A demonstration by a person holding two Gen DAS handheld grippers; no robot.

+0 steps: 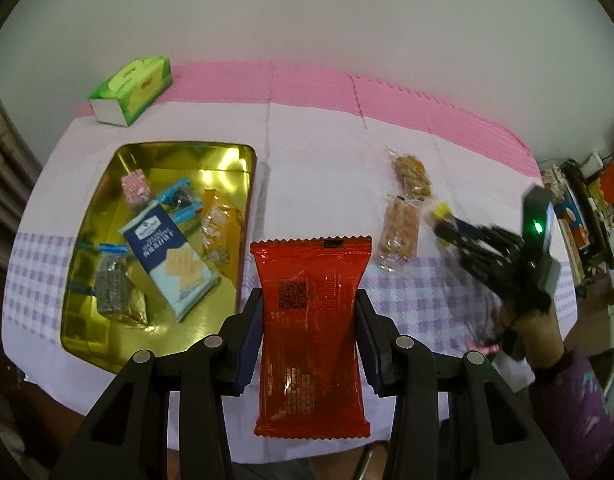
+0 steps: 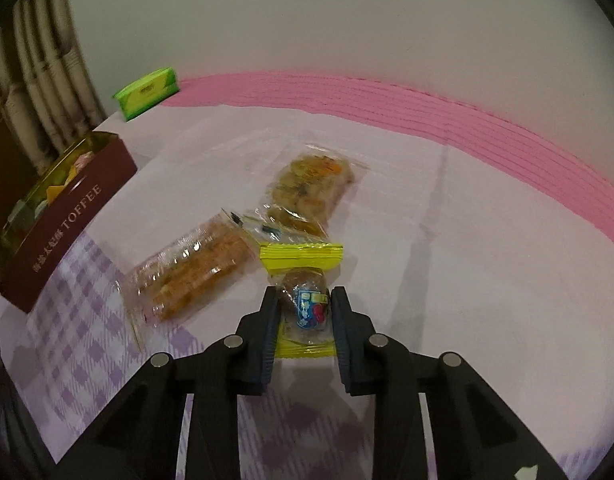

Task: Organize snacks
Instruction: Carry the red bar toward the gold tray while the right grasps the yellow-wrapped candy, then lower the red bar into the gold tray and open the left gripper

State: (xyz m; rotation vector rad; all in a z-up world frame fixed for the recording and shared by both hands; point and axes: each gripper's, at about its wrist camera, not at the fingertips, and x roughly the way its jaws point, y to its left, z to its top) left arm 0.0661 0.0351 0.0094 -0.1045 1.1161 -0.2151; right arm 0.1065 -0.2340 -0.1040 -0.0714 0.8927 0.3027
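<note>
Left gripper (image 1: 309, 300) of ours clamps the red packet (image 1: 310, 332), long axis pointing twelve o'clock. Our right gripper (image 2: 303, 300) pinches a yellow-edged candy (image 2: 303, 300); two clear-wrapped bars (image 2: 195, 272) lie at ten o'clock, tin (image 1: 243, 216) beyond.

Far left on my feed, a green tissue box (image 1: 133, 90) sat at the edge of the lilac checked tablecloth (image 1: 319, 132). A pink mat (image 1: 391, 94) ran along the far side beneath a plain white wall (image 1: 307, 12). Blurred clutter (image 1: 587, 208) crowded the far right.
</note>
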